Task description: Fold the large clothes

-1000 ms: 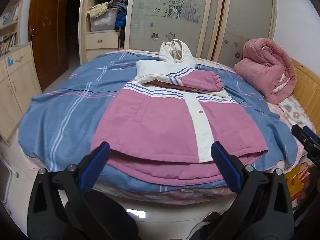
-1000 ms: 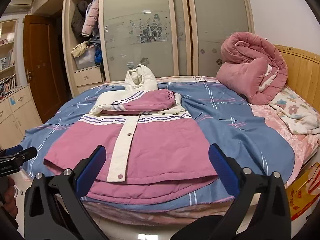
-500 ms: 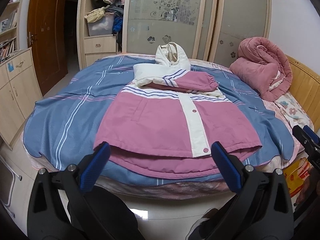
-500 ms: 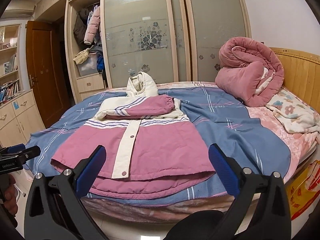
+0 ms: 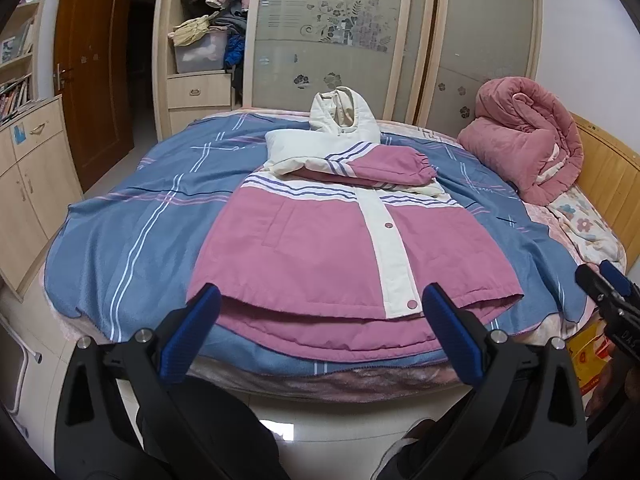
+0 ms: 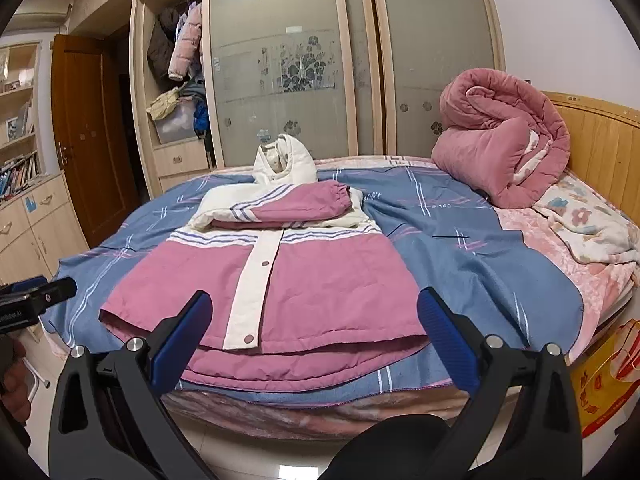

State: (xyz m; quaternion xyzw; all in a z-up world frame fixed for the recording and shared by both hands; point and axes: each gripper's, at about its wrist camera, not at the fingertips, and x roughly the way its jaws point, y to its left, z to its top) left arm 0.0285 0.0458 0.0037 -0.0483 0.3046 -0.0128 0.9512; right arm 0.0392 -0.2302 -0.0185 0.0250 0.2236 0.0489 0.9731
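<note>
Left tongs (image 5: 318,334), left wrist view: both blue pads (image 5: 188,338) spread wide apart, gripping nothing, held short of the bed (image 5: 120,216). Ahead of the pads, a pink-and-white hooded jacket (image 5: 320,248) lies flat on the blue blanket, hem nearest the tongs, 1 sleeve (image 5: 384,166) folded across the chest, hood (image 5: 344,114) farthest away. Beyond and to the right rests a rolled pink quilt (image 5: 524,152).

Right tongs (image 6: 312,334), right wrist view: pads equally wide apart, empty, before the jacket (image 6: 280,276) hem. Left tongs (image 6: 30,296) appear at the left edge; quilt (image 6: 500,148) far right.
</note>
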